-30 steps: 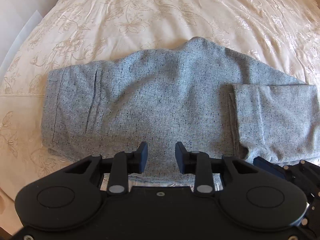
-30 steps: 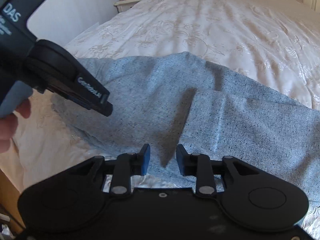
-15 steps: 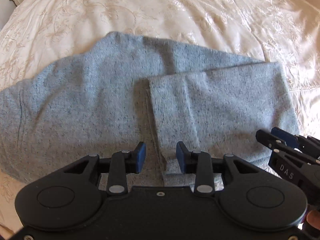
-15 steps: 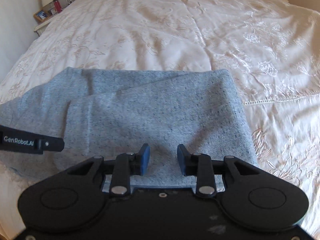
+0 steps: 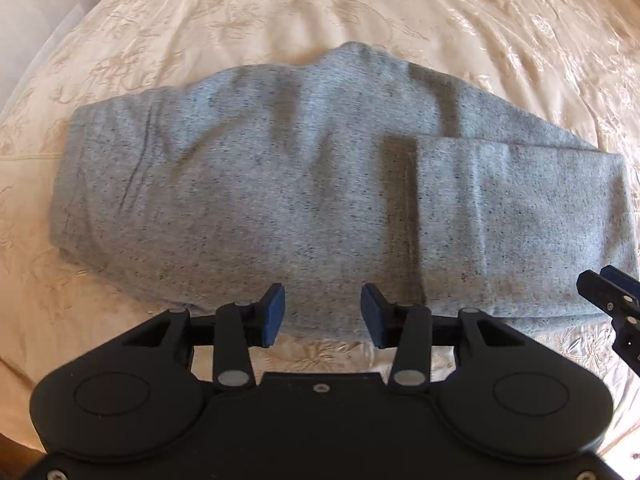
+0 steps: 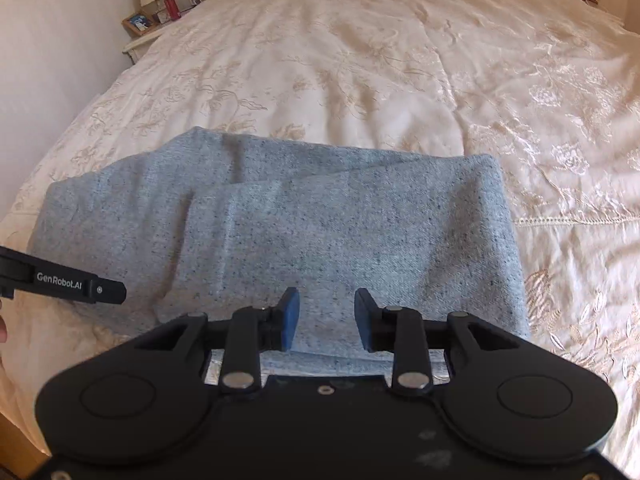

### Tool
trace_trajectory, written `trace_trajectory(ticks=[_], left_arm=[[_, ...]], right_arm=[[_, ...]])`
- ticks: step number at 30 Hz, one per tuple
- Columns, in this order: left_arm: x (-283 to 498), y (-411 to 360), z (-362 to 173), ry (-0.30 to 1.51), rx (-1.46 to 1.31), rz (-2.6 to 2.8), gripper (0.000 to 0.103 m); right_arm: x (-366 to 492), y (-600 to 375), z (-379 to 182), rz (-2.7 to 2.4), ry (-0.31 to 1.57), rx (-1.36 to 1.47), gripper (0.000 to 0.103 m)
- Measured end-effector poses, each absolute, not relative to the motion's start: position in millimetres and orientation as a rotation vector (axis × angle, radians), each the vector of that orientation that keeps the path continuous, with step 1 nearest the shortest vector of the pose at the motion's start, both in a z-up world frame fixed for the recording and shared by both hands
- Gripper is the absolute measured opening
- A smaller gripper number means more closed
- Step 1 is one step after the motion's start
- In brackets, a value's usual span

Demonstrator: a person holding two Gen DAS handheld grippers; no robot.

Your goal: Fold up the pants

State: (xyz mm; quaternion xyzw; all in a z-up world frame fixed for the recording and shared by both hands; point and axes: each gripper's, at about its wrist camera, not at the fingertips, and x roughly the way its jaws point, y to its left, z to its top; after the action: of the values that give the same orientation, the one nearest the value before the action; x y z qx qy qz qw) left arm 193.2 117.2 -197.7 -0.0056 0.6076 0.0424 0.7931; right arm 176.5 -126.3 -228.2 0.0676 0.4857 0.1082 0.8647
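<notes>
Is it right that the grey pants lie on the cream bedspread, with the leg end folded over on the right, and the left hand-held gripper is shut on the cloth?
Not quite. The left hand-held gripper is open and holds nothing, as the left wrist view shows. The rest is right: the grey pants lie on the cream bedspread, with the leg end folded over on the right.

Black hand-held gripper (image 6: 327, 318), blue pads (image 6: 291, 318), silver screws, "GenRobot.AI" marking.

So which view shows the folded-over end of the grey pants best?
The left wrist view: the whole pants lie flat across the frame, and the folded-over flap shows its straight edge plainly. The right wrist view shows the flap closer, but its near edge is hidden behind the right gripper.
</notes>
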Motion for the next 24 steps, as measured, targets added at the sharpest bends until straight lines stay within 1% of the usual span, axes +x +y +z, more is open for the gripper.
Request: trace_trajectory(ticks=[9,14,16,18,20,24], left_arm=[[180,210,-194,1.316,-0.058,0.293,0.053],[191,253,-199,1.315,-0.056,0.298,0.054],[195,268,-201,1.313,-0.052,0.274,0.055],[199,282,-202,1.306,-0.047,0.251,0.058],[205,294,-205,1.297,-0.046,0.232,0.062],[214,315,-210,1.292,-0.053,0.189,0.064]], right_arm=[[179,-42,-223,0.453,1.019,0.069,0.033],[179,0,-232,0.424,1.045,0.022,0.031],[181,11,-242,0.374,1.092,0.016,0.031],[183,19,-254,0.333,1.145,-0.004,0.031],[181,27,-260,0.313,1.141,-0.039,0.031],[182,34,-261,0.284,1.15,-0.038,0.034]])
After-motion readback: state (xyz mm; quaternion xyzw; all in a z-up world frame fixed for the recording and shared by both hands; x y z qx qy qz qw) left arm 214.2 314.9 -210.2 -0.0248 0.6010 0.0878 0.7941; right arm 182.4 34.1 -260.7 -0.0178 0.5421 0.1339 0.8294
